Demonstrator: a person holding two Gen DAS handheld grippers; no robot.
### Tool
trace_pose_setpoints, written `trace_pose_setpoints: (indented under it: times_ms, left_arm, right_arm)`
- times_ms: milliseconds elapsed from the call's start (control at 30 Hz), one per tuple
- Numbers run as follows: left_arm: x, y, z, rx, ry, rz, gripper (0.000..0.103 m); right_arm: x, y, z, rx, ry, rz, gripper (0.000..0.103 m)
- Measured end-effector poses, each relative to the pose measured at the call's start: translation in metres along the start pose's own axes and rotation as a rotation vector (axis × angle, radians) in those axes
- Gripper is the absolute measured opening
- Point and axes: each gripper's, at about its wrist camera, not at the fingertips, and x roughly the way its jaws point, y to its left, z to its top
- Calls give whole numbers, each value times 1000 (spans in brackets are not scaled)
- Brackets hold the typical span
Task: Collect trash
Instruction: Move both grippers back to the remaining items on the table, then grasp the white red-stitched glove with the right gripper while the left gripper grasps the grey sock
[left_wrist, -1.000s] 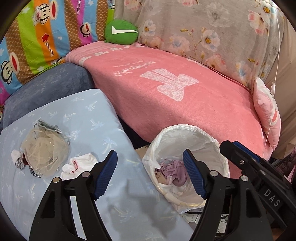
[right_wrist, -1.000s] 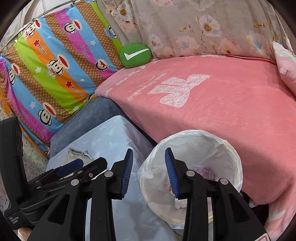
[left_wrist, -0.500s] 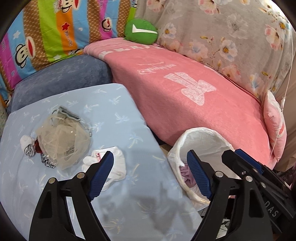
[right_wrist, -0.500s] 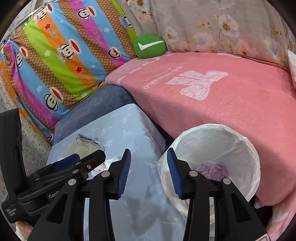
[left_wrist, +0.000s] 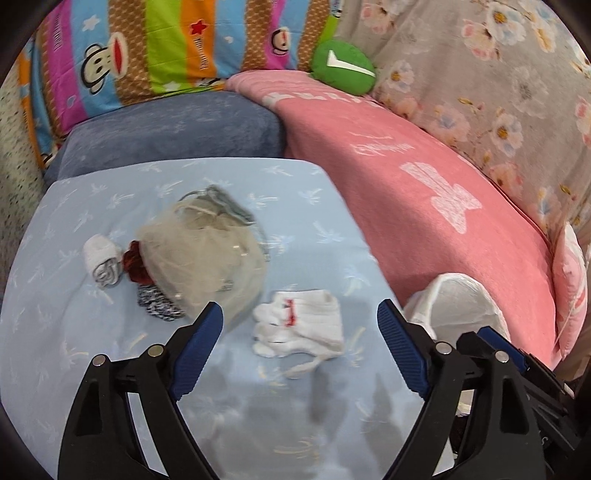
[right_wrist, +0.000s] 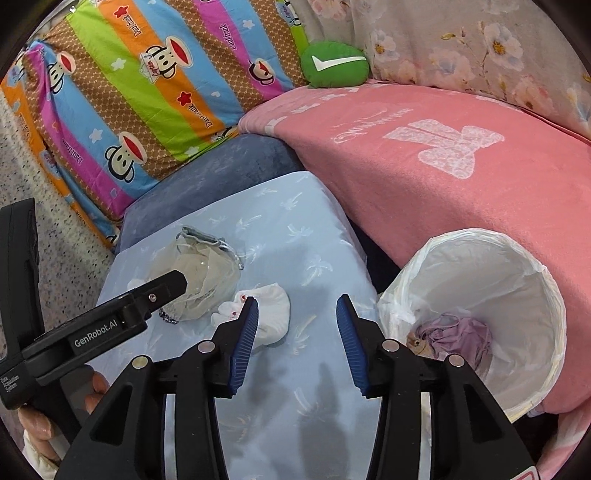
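Both views have swung from the bin toward the white crumpled cloth (left_wrist: 299, 325), which lies on the blue-covered counter (left_wrist: 92, 343) beside the mesh pouch (left_wrist: 207, 254). Left tool (left_wrist: 300, 339), jaws just widening and empty, frames it. Right tool (right_wrist: 295, 339), half open, holds nothing. Best to straddle the cloth's middle, then carry it to the lined bin (right_wrist: 532, 302).

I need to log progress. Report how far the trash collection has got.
Done: the white-lined bin already holds a crumpled purple item. In hand: nothing; the left gripper and right gripper have just been opening, empty, above the white crumpled cloth. Left: that cloth, the beige mesh bag and the small rolled pieces beside it on the blue-covered table.
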Motion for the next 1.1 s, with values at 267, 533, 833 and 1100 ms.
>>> trace_pose_setpoints:
  times_ms: [267, 533, 833, 1100]
  left_arm:
    - [4, 60, -3, -102, 2, 83, 85]
    - [18, 128, 0, -196, 38, 163, 85]
    - [41, 188, 16, -299, 55, 208, 85]
    - [64, 222, 20, -392, 75, 194, 84]
  right_arm:
    - [48, 25, -11, -24, 91, 5, 50]
    - [106, 38, -19, -22, 181, -11, 56]
    - [155, 42, -21, -6, 233, -43, 56]
    - [166, 60, -22, -56, 196, -96, 57]
